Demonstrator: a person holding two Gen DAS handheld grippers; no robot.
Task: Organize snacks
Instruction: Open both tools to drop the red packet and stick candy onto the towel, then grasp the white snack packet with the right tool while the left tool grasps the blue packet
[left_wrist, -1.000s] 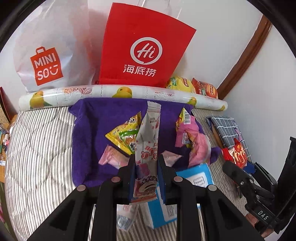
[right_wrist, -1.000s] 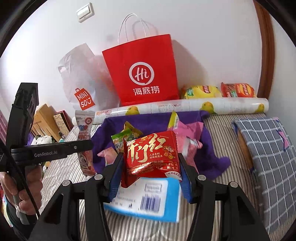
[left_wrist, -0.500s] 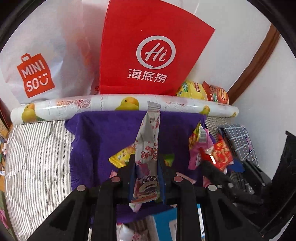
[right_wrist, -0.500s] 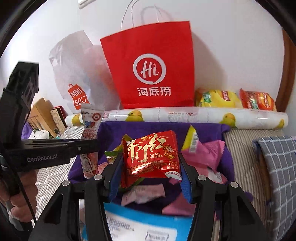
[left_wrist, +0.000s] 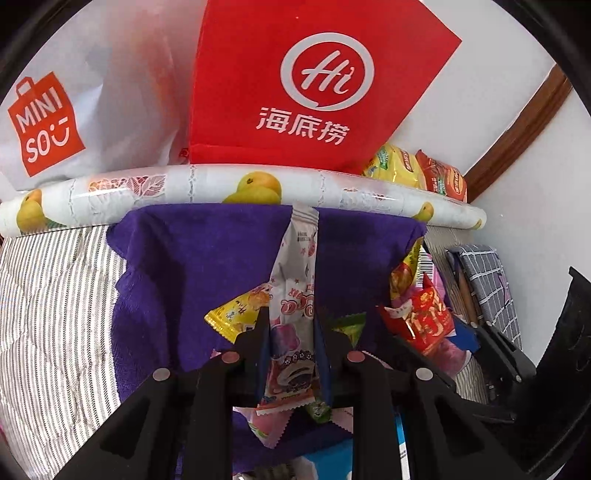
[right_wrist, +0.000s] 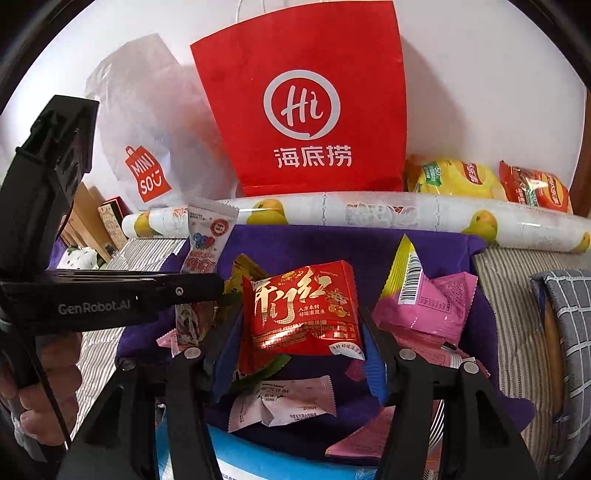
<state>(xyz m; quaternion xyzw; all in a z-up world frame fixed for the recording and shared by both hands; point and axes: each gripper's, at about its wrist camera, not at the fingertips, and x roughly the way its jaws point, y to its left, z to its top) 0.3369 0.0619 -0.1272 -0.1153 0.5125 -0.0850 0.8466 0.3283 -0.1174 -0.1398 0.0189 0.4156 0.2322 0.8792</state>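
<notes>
The left gripper (left_wrist: 291, 328) is clamped on a long white snack packet (left_wrist: 295, 273), held upright over the purple towel (left_wrist: 192, 266). To its right, the right gripper (right_wrist: 299, 332) grips a red snack packet (right_wrist: 301, 306) — above the same towel, where pink packets (right_wrist: 428, 306) lie before the red paper bag (right_wrist: 306, 99).
</notes>
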